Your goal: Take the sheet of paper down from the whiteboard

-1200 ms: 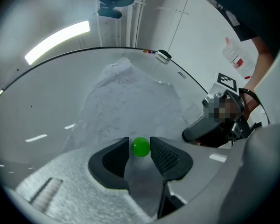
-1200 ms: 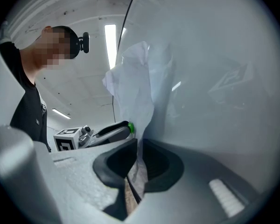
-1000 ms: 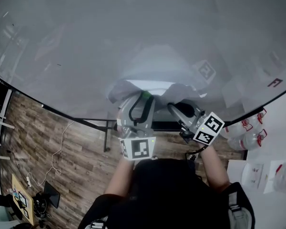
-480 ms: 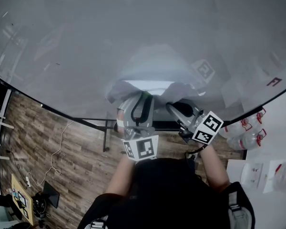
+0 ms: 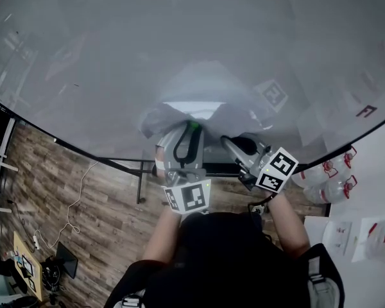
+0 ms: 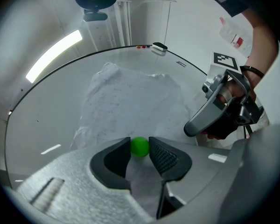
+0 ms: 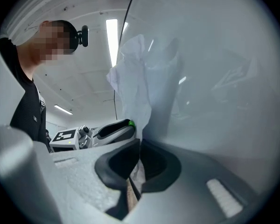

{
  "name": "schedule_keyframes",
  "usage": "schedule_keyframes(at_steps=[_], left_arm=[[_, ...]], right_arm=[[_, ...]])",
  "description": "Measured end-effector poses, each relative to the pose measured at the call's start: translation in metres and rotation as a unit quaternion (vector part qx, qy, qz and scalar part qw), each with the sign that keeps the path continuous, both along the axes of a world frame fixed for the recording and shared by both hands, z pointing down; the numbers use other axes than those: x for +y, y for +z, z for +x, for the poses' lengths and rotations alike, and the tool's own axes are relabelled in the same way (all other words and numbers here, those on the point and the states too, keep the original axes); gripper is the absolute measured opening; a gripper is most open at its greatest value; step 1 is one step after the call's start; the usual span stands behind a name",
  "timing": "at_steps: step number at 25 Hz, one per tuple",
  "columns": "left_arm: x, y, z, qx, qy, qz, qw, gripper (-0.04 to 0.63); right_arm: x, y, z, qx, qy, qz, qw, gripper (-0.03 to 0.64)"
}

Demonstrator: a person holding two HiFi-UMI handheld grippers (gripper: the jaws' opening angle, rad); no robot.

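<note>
A crumpled white sheet of paper [image 6: 130,101] hangs on the whiteboard [image 5: 115,63]. In the left gripper view a small green ball magnet [image 6: 140,146] sits on the sheet's lower part. My left gripper [image 6: 140,150] is shut on that magnet, both pads touching it. My right gripper [image 7: 140,147] is shut on the sheet's [image 7: 135,78] lower edge, which runs down between its jaws. In the head view both grippers, left [image 5: 191,132] and right [image 5: 227,141], reach side by side to the bottom of the sheet [image 5: 179,111].
The whiteboard's stand leg [image 5: 141,178] rises from a wood floor with cables [image 5: 70,217]. Water bottles [image 5: 333,185] and printed sheets [image 5: 346,236] lie on a white surface at the right. A small dark object [image 6: 158,47] sits at the board's far edge.
The left gripper has rolled a little and its jaws have narrowed onto the green magnet. The sheet's lower part has bunched slightly. The right gripper has stayed put.
</note>
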State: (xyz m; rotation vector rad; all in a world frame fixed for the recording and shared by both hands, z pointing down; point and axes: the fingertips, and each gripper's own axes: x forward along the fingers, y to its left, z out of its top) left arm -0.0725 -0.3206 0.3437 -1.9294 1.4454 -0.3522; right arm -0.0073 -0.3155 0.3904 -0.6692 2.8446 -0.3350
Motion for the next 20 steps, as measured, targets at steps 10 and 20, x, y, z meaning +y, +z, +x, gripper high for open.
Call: schedule_keyframes(at_steps=[10,20], left_arm=[[0.000,0.002,-0.004,0.006,-0.002,-0.009,0.9999,0.133],[0.017,0.014,-0.012,0.018,0.007,-0.019,0.9996,0.132]], right_arm=[[0.000,0.001,-0.002,-0.003,-0.006,-0.006,1.000,0.005],[0.006,0.007,-0.007,-0.010,-0.002,-0.022,1.000,0.005]])
